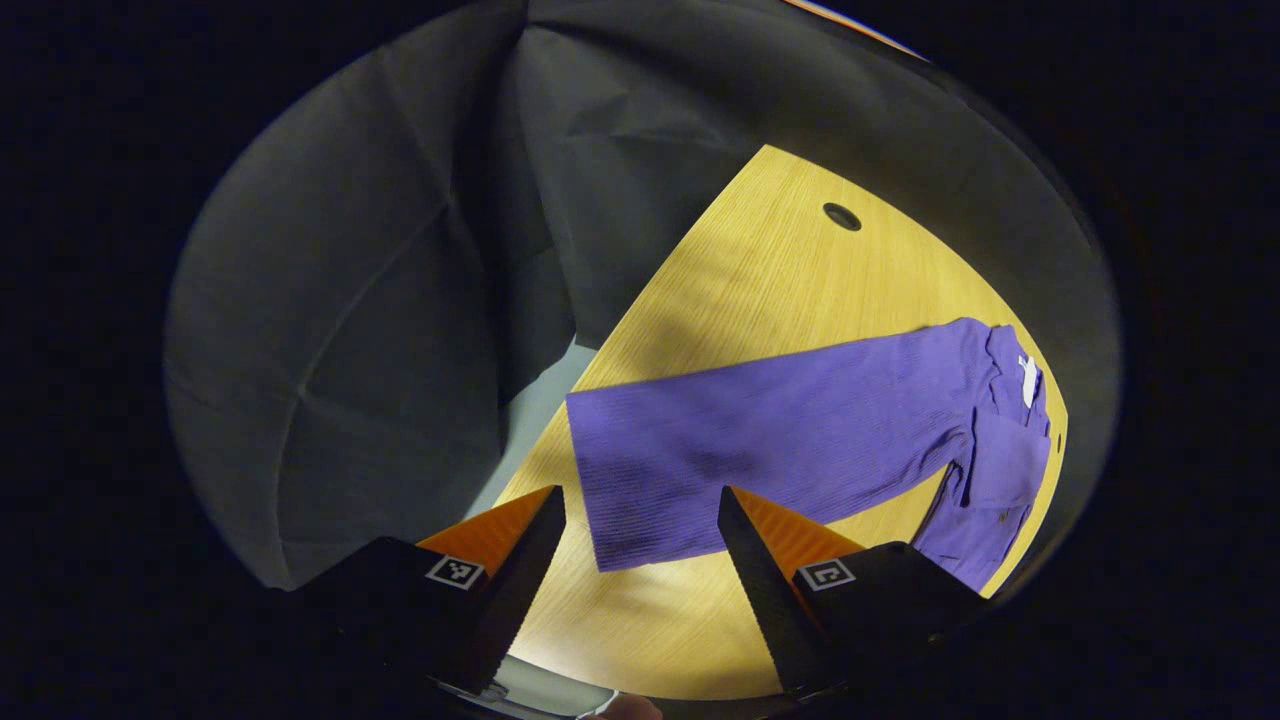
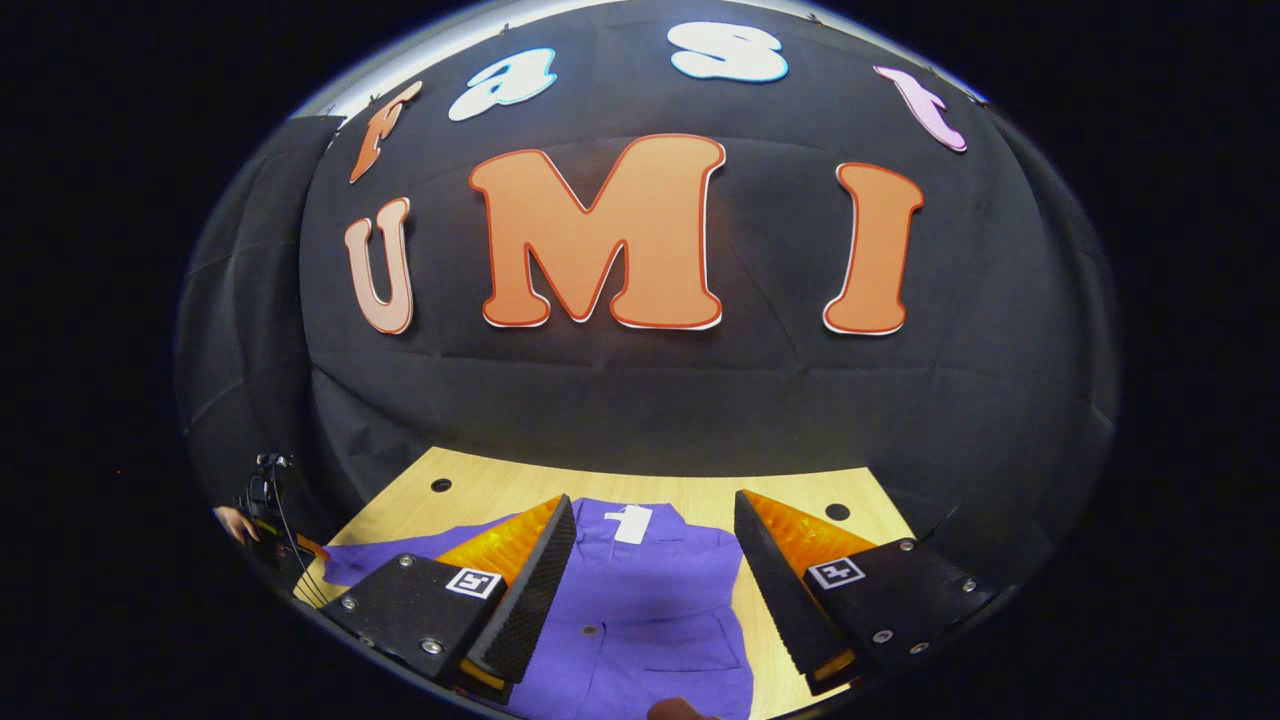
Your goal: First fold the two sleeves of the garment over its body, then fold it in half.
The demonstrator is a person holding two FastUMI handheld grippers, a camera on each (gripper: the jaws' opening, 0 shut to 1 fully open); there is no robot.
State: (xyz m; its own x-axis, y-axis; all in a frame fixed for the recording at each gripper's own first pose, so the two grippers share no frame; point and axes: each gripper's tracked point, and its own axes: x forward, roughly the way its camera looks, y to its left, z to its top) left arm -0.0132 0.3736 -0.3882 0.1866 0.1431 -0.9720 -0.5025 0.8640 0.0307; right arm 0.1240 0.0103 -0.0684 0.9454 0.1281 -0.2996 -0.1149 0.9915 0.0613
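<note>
Left tongs [image 1: 640,520]: seen at the bottom of the left gripper view, fingers held wide apart with nothing between them, raised above the near end of a purple sleeve [image 1: 770,440].

Right tongs [image 2: 655,530]: seen at the bottom of the right gripper view, fingers likewise spread apart and gripping nothing, held over the body of the garment.

Garment [image 2: 640,600]: a purple ribbed shirt, laid flat on the table [image 1: 760,270]. In the right gripper view the collar end is turned toward the booth wall, and a white tag [image 2: 632,523] is seen at the neck. Small buttons are visible down the front, and a pocket seam is seen on the body. In the left gripper view one sleeve is stretched out straight across the table, away from the body, with its cuff edge lying just beyond the fingertips; the body [image 1: 1000,450] is seen at the far right, crumpled slightly where the sleeve joins it.

Table: light wood grain, with round dark holes [image 1: 842,216] set near its far edge.

Booth wall [image 1: 400,300]: black cloth, hung behind and beside the table, creased in several places.

Person: part of a hand [image 2: 235,522] is glimpsed at the far left of the right gripper view, beside some cables.
</note>
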